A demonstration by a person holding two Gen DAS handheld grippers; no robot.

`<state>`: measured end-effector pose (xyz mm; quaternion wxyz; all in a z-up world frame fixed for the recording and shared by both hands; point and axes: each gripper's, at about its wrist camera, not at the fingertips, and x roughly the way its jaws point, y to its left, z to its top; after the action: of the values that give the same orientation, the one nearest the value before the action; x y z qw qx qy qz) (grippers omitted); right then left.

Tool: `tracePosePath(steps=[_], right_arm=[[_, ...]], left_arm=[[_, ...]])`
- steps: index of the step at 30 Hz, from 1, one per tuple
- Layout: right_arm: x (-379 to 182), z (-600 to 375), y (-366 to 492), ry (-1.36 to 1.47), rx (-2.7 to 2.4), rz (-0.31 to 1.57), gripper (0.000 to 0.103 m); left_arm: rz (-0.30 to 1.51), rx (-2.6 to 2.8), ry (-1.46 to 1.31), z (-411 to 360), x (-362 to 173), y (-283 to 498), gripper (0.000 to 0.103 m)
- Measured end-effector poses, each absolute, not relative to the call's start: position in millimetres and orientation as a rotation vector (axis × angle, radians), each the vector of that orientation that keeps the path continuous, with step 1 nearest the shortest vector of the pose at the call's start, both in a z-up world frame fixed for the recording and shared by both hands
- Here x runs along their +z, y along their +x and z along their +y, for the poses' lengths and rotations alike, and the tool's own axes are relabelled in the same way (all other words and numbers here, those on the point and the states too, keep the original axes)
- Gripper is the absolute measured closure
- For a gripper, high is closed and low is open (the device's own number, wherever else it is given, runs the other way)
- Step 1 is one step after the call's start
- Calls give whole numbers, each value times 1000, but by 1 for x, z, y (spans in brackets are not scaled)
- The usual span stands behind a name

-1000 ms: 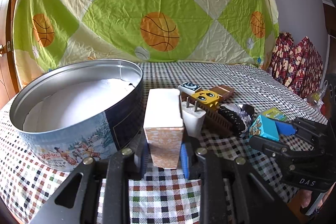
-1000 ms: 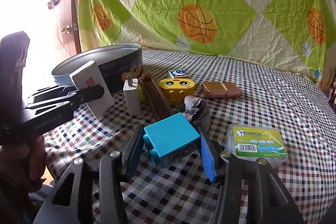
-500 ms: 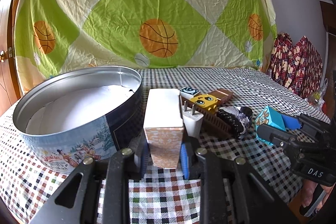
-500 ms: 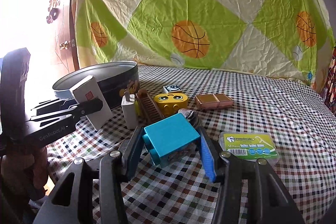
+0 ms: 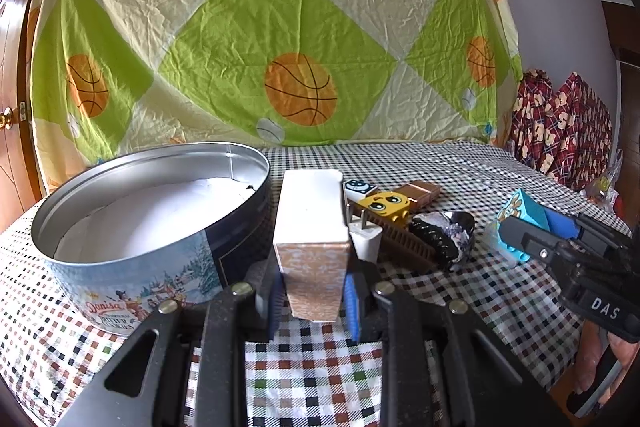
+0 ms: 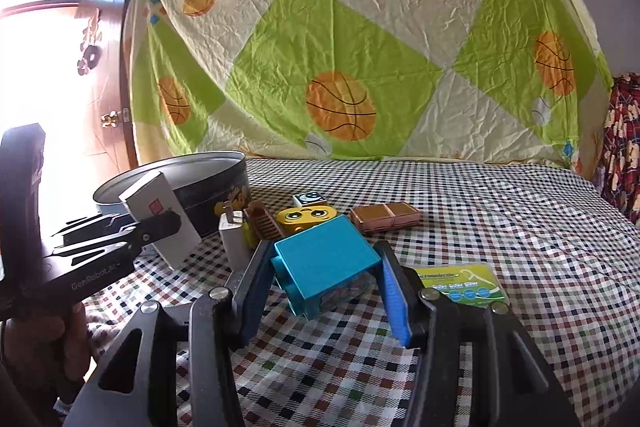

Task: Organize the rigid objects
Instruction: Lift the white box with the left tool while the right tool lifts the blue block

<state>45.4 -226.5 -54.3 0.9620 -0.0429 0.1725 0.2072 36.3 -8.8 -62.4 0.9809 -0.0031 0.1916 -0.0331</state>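
Observation:
My left gripper (image 5: 313, 301) is shut on a white box with a patterned end (image 5: 312, 231) and holds it above the checked cloth, just right of the round cookie tin (image 5: 132, 259). The box also shows in the right wrist view (image 6: 160, 219), in front of the tin (image 6: 208, 183). My right gripper (image 6: 326, 291) is shut on a blue toy block (image 6: 326, 259), lifted off the cloth. The block shows at the right of the left wrist view (image 5: 520, 223).
On the cloth lie a white charger plug (image 5: 366, 241), a brown comb (image 5: 404, 241), a yellow face block (image 6: 306, 219), a small face cube (image 6: 309, 199), a brown flat case (image 6: 386, 217), a black-and-grey object (image 5: 442, 239) and a green floss pack (image 6: 460, 283).
Both grippers have risen with their loads: the table objects sit lower in both views. The blue block is higher off the cloth. Grips are unchanged.

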Motion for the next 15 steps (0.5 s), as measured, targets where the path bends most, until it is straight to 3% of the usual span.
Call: tracePosePath(steps=[15], right_arm=[[-44,-216,40,-147,336,279,50]], left_arm=[[361,-63,11,-10,-63,31,80]])
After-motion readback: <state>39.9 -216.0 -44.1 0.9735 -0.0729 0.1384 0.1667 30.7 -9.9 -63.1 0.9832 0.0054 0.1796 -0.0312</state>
